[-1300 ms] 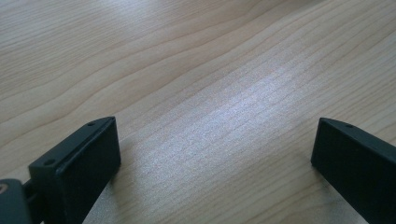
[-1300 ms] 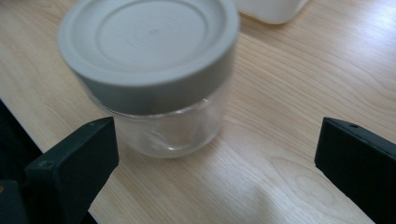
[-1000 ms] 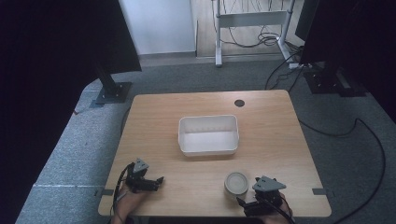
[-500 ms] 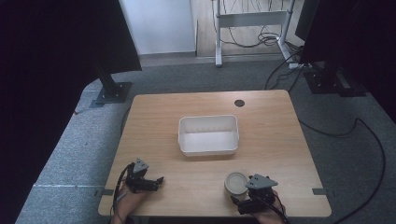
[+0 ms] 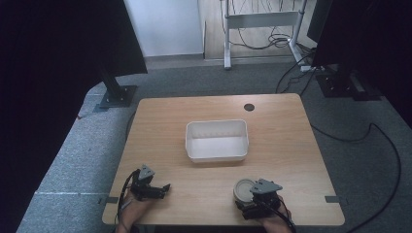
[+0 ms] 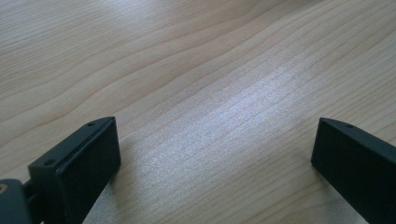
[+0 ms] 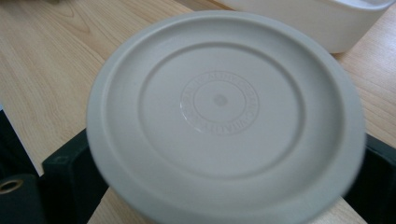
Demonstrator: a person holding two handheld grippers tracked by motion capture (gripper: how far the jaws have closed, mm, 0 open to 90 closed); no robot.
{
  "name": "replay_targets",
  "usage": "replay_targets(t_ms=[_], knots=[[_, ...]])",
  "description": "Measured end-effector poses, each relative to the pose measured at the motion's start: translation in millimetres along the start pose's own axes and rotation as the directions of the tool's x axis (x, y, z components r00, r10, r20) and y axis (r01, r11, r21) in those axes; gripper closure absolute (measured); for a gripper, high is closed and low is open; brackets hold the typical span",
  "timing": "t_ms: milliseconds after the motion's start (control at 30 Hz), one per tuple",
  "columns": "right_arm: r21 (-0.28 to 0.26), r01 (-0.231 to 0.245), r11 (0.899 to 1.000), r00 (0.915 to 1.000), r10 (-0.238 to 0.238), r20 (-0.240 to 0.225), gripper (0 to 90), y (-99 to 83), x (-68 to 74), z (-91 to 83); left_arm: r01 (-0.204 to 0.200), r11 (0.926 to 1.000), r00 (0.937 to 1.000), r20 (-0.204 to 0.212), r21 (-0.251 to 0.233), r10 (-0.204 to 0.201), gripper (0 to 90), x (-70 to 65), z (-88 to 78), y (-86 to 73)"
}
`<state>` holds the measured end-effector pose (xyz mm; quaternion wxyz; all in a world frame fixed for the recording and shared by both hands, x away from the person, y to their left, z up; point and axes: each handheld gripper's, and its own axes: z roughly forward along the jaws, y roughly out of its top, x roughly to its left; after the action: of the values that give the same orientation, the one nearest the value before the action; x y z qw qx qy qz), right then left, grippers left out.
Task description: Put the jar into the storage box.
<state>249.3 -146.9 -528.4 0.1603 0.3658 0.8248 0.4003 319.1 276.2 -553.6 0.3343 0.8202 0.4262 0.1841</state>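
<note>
A round container with a grey-white lid (image 5: 244, 189) stands near the table's front edge, right of centre. My right gripper (image 5: 249, 197) is open, one jaw on either side of it. In the right gripper view the lid (image 7: 219, 100) spreads over both black jaws of that gripper (image 7: 219, 182), so I cannot see whether they touch the body below. My left gripper (image 5: 165, 189) rests open at the front left. In the left gripper view bare wood lies between the jaws of that gripper (image 6: 215, 154).
An empty white rectangular tub (image 5: 216, 124) stands in the middle of the wooden table (image 5: 282, 131); its wall (image 7: 303, 18) lies just beyond the lid. A dark round hole (image 5: 249, 107) marks the far edge. Black stands and cables occupy the floor behind.
My right gripper has moved left and forward until its jaws flank the container. The container, the tub and the left gripper have stayed where they were.
</note>
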Motion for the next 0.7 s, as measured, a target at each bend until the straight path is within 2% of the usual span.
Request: replay_targets(t_ms=[133,433,700], knots=[[0.003,0.009,1.0,0.9999,-0.009,0.009,8.8,1.7,2.4,4.8,0.0,1.0,1.0,0.0,0.0,0.0,1.1,0.0,0.0,0.0],[0.015,-0.023,1.0,0.9989,0.022,0.04,9.4,3.8,6.1,4.7,0.0,1.0,1.0,0.0,0.0,0.0,1.1,0.0,0.0,0.0],[-0.001,-0.016,1.0,0.9976,0.016,0.068,9.4,9.6,4.8,2.2,0.0,1.0,1.0,0.0,0.0,0.0,1.1,-0.1,-0.1,-0.1]])
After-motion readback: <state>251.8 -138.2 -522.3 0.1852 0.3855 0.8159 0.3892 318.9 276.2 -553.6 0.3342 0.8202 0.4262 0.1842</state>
